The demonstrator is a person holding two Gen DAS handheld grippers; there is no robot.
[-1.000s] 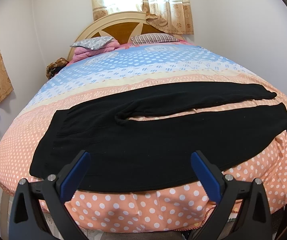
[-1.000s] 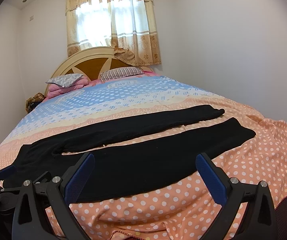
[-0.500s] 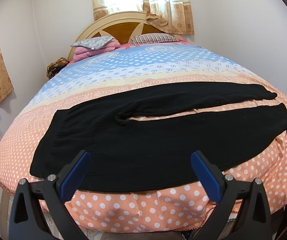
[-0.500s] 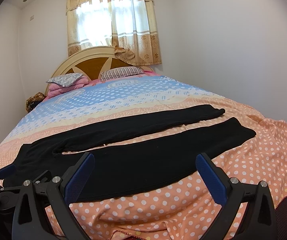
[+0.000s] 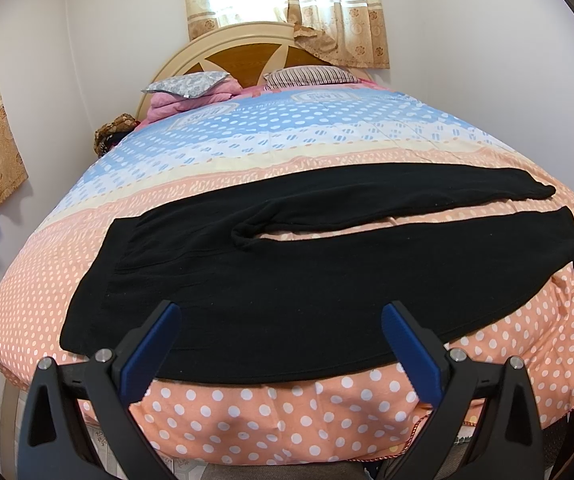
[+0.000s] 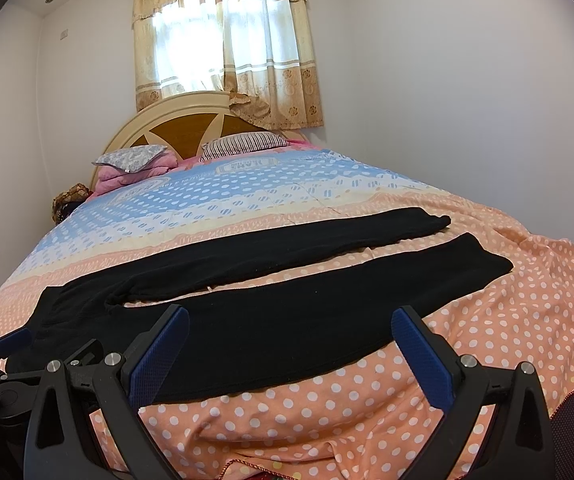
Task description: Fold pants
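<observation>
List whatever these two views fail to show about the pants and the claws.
- Pants: in the left wrist view, the near hem sits behind the open left claw; the near leg's cuff is partly covered by the other claw at the right edge.
- Pants, right wrist view: the waistband's near corner is hidden by the left claw's body.
- Whether the open right claw touches the fabric: cannot tell.
- Bedspread: its lower edge is cut off.

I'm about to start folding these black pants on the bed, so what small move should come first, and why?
Probably lower both open grippers onto the near edge of the black pants: the left gripper by the waist, the right gripper along the near leg. The pants lie flat and unfolded on the polka-dot bedspread, legs apart, and neither gripper holds anything.
</observation>
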